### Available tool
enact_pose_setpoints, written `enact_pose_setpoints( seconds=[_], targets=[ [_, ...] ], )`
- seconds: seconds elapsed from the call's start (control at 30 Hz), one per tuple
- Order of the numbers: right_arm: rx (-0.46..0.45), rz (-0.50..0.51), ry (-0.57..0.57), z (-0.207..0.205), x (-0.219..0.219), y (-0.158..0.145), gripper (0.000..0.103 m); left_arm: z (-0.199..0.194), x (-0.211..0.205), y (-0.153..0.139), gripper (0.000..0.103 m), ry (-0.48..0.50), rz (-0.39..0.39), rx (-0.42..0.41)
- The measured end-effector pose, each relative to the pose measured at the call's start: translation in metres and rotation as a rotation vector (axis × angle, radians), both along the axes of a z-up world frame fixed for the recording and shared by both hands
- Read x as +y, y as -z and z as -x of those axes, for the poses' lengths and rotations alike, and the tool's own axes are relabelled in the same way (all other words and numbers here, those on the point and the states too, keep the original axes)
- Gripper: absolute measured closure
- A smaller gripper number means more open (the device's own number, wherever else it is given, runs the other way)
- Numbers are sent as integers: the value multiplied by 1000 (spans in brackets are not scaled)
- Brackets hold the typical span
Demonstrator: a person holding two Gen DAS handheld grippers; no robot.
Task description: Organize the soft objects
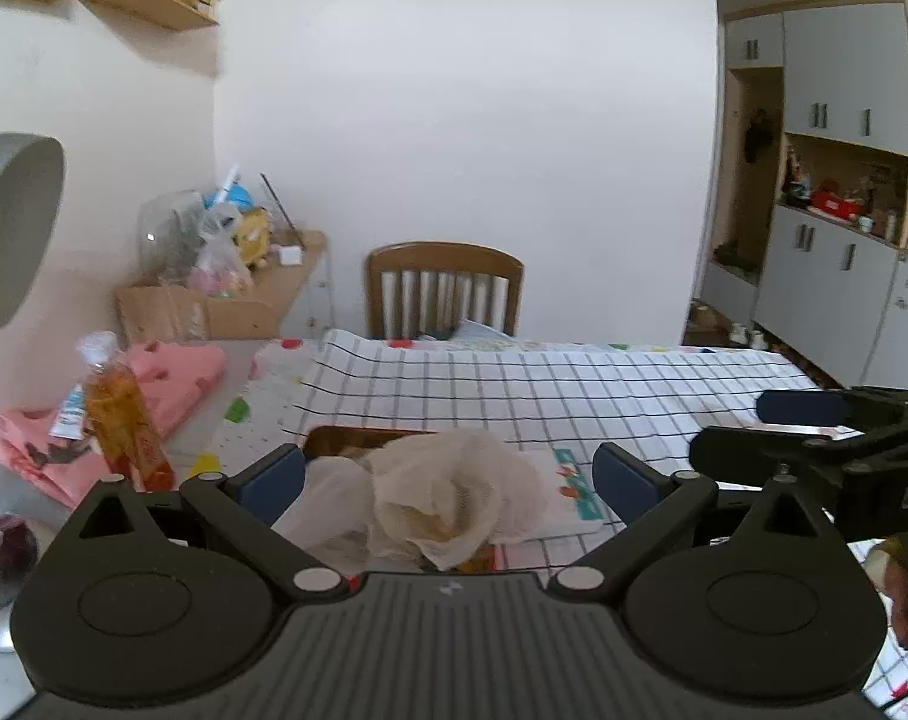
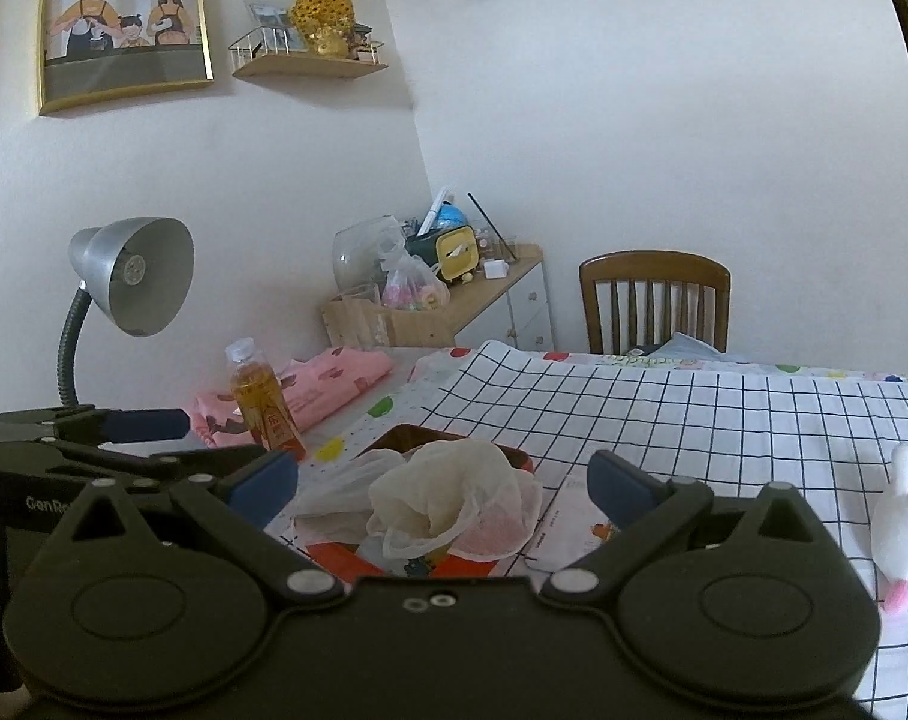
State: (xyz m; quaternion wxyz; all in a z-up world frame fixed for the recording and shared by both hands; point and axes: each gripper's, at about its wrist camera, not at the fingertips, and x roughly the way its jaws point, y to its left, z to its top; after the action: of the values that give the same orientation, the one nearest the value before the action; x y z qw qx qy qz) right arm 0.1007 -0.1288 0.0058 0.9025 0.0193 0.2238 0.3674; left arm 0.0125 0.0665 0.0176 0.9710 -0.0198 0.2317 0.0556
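Your left gripper (image 1: 448,471) and right gripper (image 2: 442,480) both stand spread wide, pinching nothing. Between their fingers a crumpled white mesh cloth (image 2: 454,507) lies heaped on a brown tray (image 2: 412,438) near the tabletop's left edge; a white plush toy (image 2: 901,534) lies well to its right.

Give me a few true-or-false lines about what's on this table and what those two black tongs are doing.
1. Both tongs, left and right, are open and hold nothing. True.
2. The crumpled white cloth lies on a red box. True.
3. The drink bottle lies on its side. False: it stands upright, near the folded pink fabric.
4. The white plush toy sits inside the box. False: it lies apart on the checked tablecloth, off to the right.
5. The desk lamp is lit. False: its shade shows no glow.
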Motion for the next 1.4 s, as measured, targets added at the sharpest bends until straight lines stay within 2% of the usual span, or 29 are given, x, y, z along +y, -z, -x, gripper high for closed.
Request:
enact_pose_setpoints(
  seconds=[0.3,1.03,1.4],
  targets=[
    [0,-3,14,1,0,1,0,1,1,-1,0,12,29,6],
    [-12,2,32,7,-6,0,0,1,-11,-1,0,27,8,-8],
    [-19,16,83,5,-14,5,0,2,-11,-1,0,45,38,-20]
  ],
)
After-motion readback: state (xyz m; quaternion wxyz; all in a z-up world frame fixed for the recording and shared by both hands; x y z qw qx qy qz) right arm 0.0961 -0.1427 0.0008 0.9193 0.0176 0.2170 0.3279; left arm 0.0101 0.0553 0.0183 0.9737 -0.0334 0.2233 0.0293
